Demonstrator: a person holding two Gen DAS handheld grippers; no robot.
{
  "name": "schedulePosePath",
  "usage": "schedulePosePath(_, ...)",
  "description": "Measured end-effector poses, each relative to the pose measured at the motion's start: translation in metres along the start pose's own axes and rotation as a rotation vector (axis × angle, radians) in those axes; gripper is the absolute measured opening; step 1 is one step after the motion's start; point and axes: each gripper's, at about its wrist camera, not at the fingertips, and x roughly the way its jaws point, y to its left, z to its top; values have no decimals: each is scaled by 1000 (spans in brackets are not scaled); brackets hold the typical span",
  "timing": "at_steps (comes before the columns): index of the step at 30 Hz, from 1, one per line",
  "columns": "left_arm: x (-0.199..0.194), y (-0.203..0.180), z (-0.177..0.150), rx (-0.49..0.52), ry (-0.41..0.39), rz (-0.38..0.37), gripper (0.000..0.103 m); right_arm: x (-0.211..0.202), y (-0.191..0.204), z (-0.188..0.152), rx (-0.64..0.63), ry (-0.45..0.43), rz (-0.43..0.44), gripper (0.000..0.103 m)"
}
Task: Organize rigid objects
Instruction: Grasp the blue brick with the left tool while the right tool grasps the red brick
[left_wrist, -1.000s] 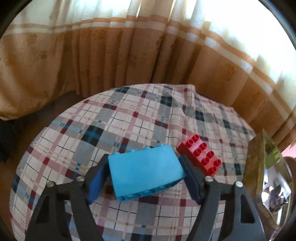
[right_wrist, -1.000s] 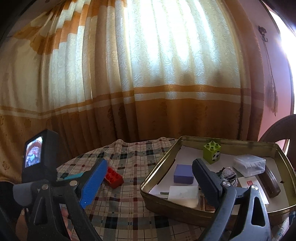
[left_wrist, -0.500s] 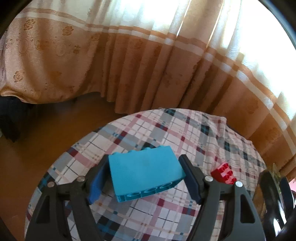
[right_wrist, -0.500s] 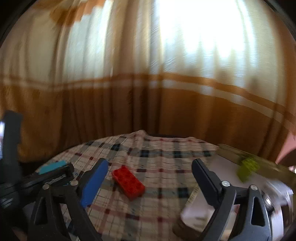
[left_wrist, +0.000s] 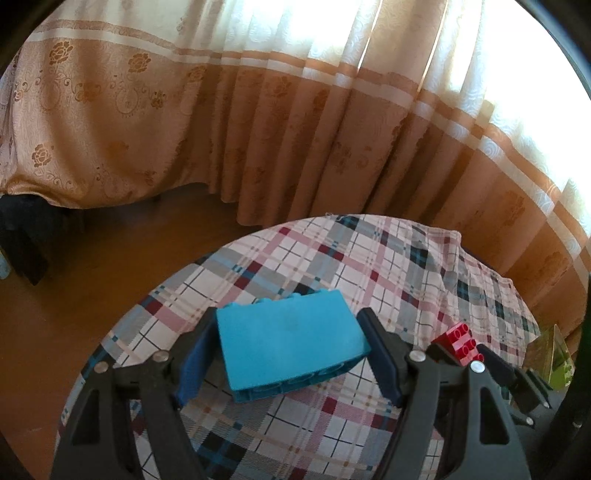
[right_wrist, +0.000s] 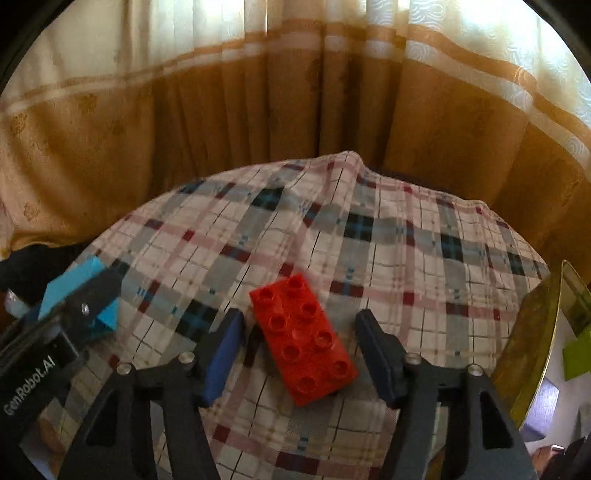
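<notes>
Left gripper (left_wrist: 290, 356) clamping blue brick (left_wrist: 288, 343), right gripper (right_wrist: 299, 352) closing around untouched red brick (right_wrist: 303, 338)

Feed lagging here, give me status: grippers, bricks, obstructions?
Left gripper clamped on large blue plastic brick. Right gripper closing, straddling red studded brick, gaps both sides. Nothing in the way.

Right gripper (right_wrist: 299, 334) jaws, just closing, straddle the red brick (right_wrist: 303, 338) on the plaid cloth (right_wrist: 369, 236) without touching; left gripper (right_wrist: 79, 310) clamps a blue brick (right_wrist: 79, 278)
</notes>
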Motion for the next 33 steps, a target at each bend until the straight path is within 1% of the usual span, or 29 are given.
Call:
schedulePosePath(1,0,-1,0,2,0,1,75,-3,-1,-1,5,-4,2,45)
schedulePosePath(2,0,-1,0,3,0,1,75,-7,-2,-1,13,-11,4,38)
schedulePosePath(3,0,-1,0,5,0,1,75,-10,-3,-2,22,-14,13,36)
schedulePosePath(6,0,0,0,-2,-3,-4,75,-23,-12,-6,83,-43,57,35)
schedulePosePath(7,-1,0,0,-7,-7,-11,75,-36,-17,-8,116,-95,85,35)
schedulePosePath(9,-4,-1,1,-7,-25,-14,74,-57,-23,-14,132,-199,102,35)
schedulePosePath(10,-7,-3,1,2,-46,-12,73,-69,-24,-17,134,-251,97,34)
schedulePosePath(12,-13,-7,1,24,-82,-12,69,-92,-24,-28,139,-348,55,34)
schedulePosePath(13,-17,-10,1,41,-102,-12,65,-101,-23,-33,141,-384,27,34)
schedulePosePath(14,-18,-14,0,59,-113,-15,64,-107,-17,-33,139,-418,-3,34)
schedulePosePath(15,-19,-15,1,67,-113,-20,64,-110,-13,-33,136,-432,-15,34)
schedulePosePath(19,-16,-16,3,71,-94,-40,64,-122,-7,-41,119,-428,-4,34)
schedulePosePath(21,-16,-14,4,65,-89,-55,64,-117,-5,-43,111,-423,-3,34)
schedulePosePath(25,-10,-9,3,28,-46,-151,64,-120,-2,-59,121,-417,-17,34)
schedulePosePath(26,-11,-9,2,22,-44,-170,64,-121,-1,-65,129,-409,-16,34)
schedulePosePath(29,-15,-11,0,14,-40,-264,64,-130,-2,-80,149,-411,-21,34)
schedulePosePath(33,-26,-21,-5,51,-74,-292,64,-142,-4,-92,156,-426,-31,34)
